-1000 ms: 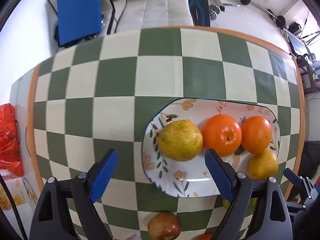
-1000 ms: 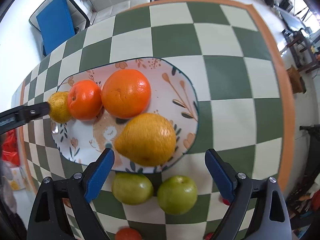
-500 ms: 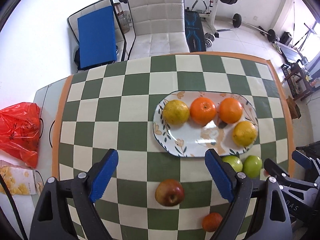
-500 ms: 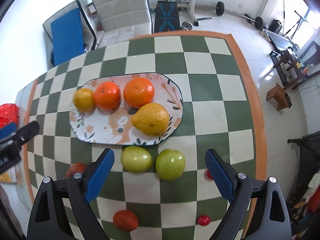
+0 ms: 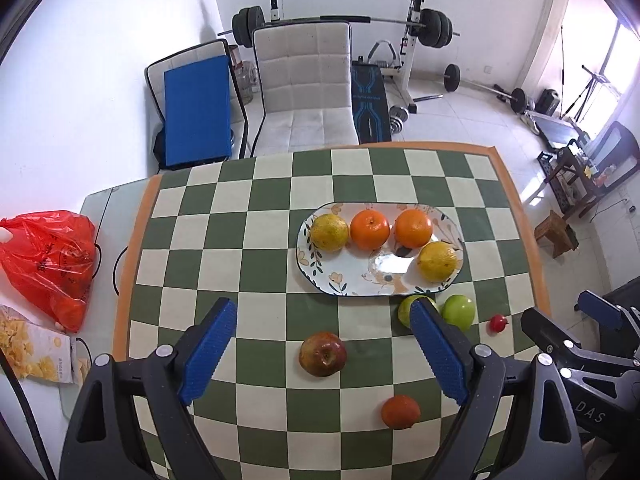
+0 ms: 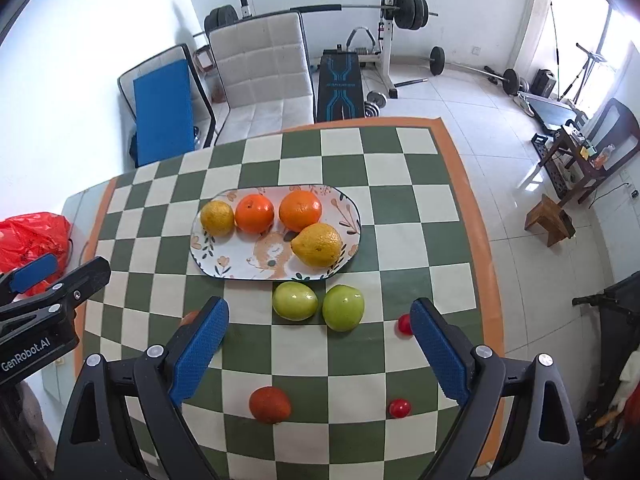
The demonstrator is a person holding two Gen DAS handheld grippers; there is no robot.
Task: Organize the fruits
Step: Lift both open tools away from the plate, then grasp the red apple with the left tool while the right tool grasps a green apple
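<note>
Four fruits lie on the plate (image 6: 352, 216); two apples (image 6: 295, 301) sit just before it.

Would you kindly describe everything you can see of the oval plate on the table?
The oval plate looks like glazed white ceramic, with a dark rim line, leaf and flower sprigs and a drawn animal in the middle. It lies flat on the checkered tablecloth. On it sit a yellow citrus, two oranges and a larger yellow citrus. Two green apples lie just beyond its near edge; contact is unclear. Both grippers are clear of it.
</note>
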